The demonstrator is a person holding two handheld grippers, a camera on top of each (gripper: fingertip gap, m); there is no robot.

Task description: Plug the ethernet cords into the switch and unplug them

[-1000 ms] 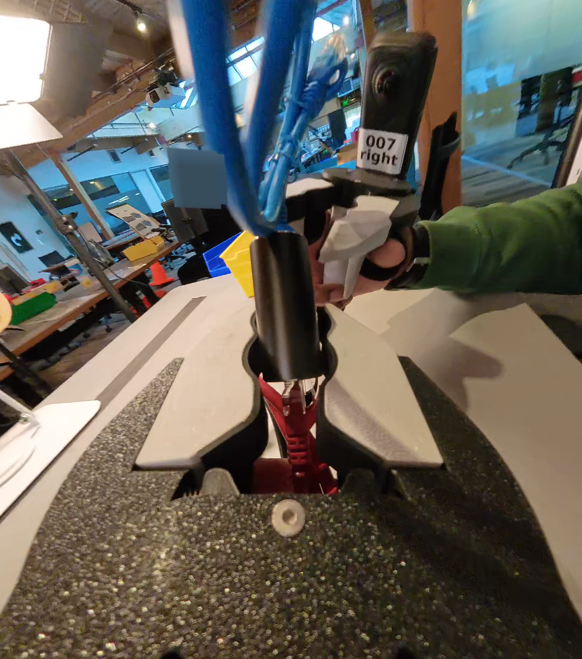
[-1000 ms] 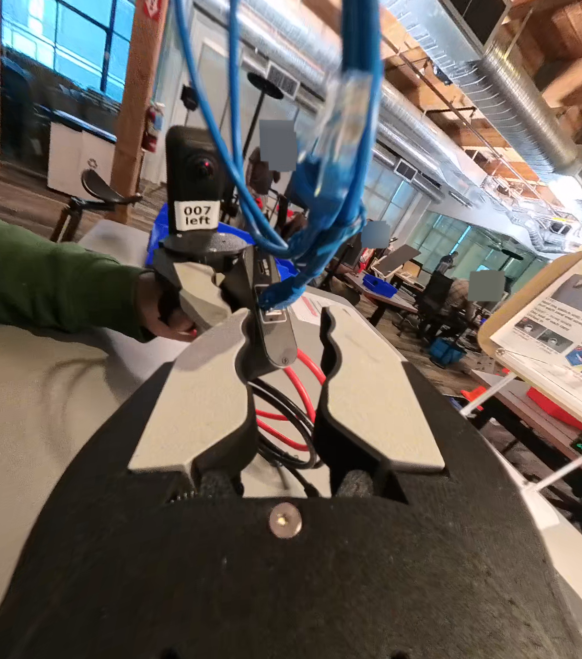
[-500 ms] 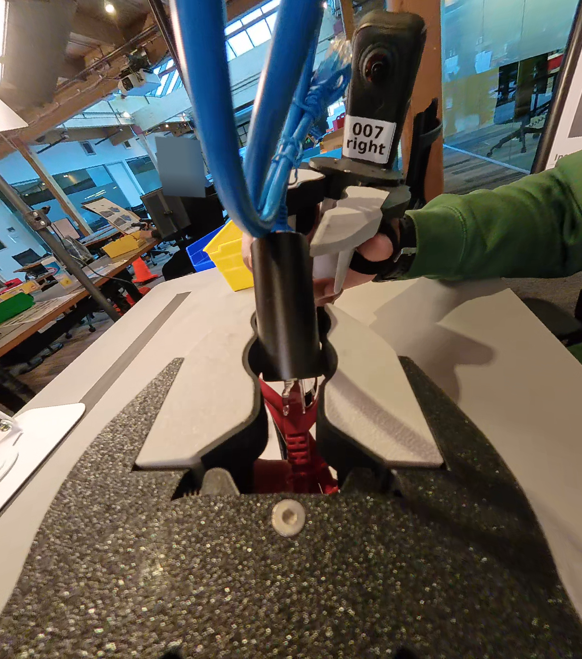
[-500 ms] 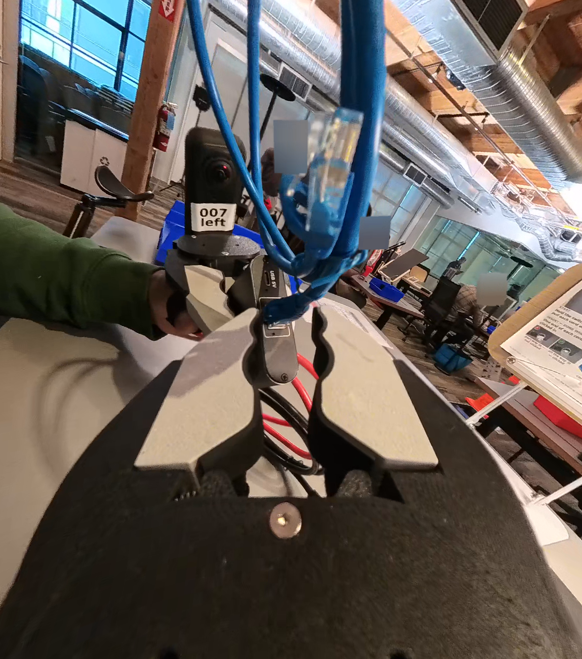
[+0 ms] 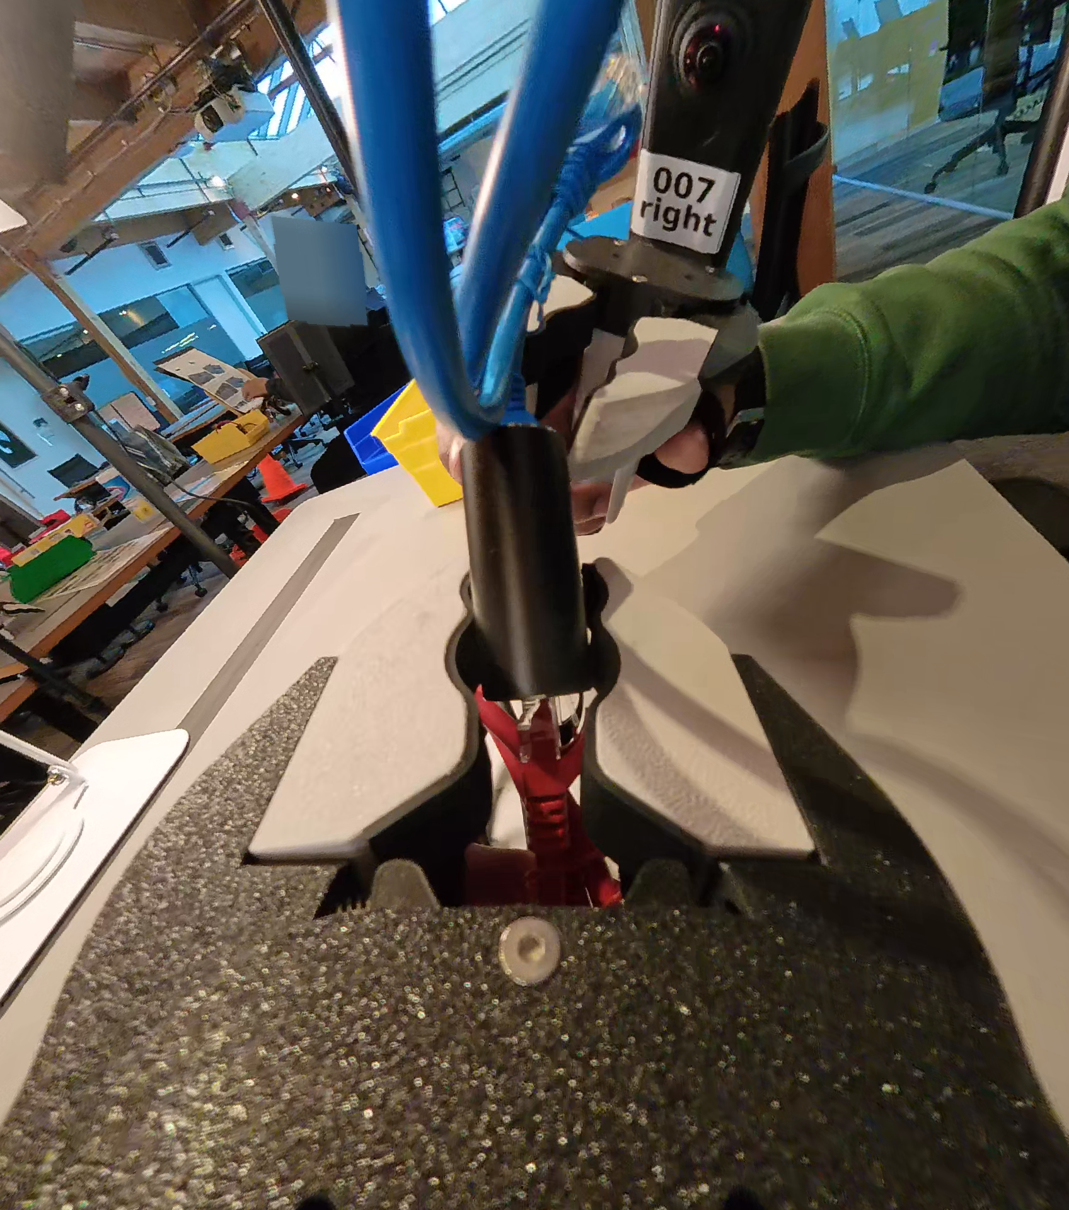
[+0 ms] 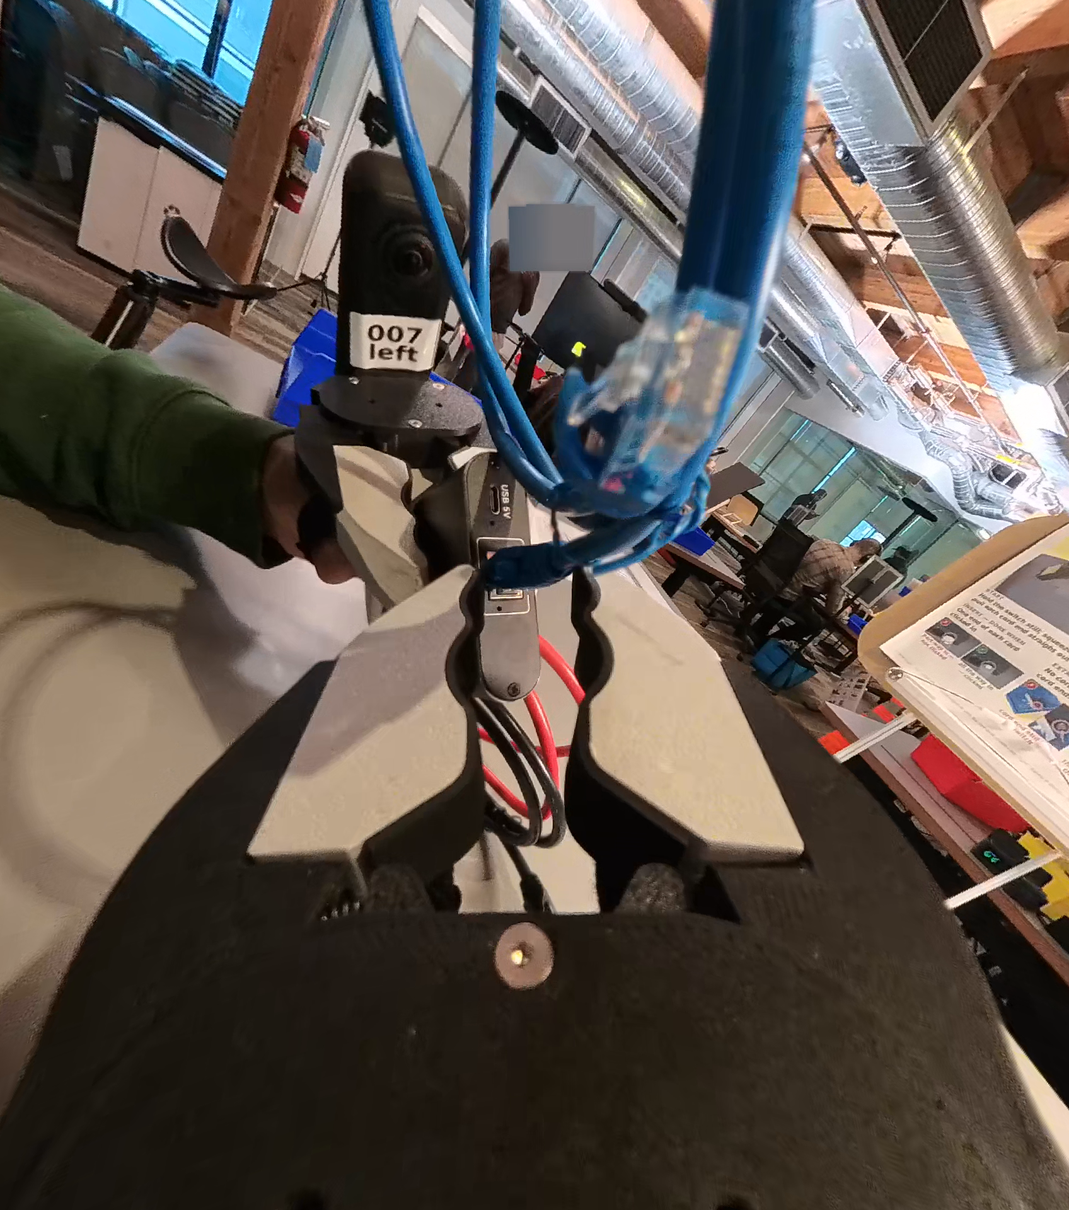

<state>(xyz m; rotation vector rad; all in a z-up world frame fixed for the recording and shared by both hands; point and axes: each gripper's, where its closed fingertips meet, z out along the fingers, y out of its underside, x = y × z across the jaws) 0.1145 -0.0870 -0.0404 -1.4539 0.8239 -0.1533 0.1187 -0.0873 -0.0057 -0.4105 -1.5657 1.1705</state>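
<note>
**Between two grippers, a switch lifted clear of the table**

Between our left gripper's (image 5: 528, 645) narrowly parted fingers, the left wrist view shows the black switch (image 5: 522, 556) clamped upright, so that its ports face out at both ends. A red ethernet cord (image 5: 545, 786) sits plugged in underneath; blue ethernet cords (image 5: 447, 216) rise from the top. Beyond, a hand in a green sleeve (image 5: 951, 340) holds the other gripper just behind the switch. Yellow and blue bins (image 5: 411, 435) sit at the far edge of the white table (image 5: 912, 687).

From the right wrist view, our right gripper (image 6: 522, 628) has its fingers open, flanking the switch's rounded end (image 6: 506, 628) without clearly pinching it. A loose blue plug (image 6: 669, 386) dangles amid the tangle, which crowds the ports we judge we must reach. Red and black cables (image 6: 535, 759) loop below; an instruction board (image 6: 1010, 687) stands to the right.
</note>
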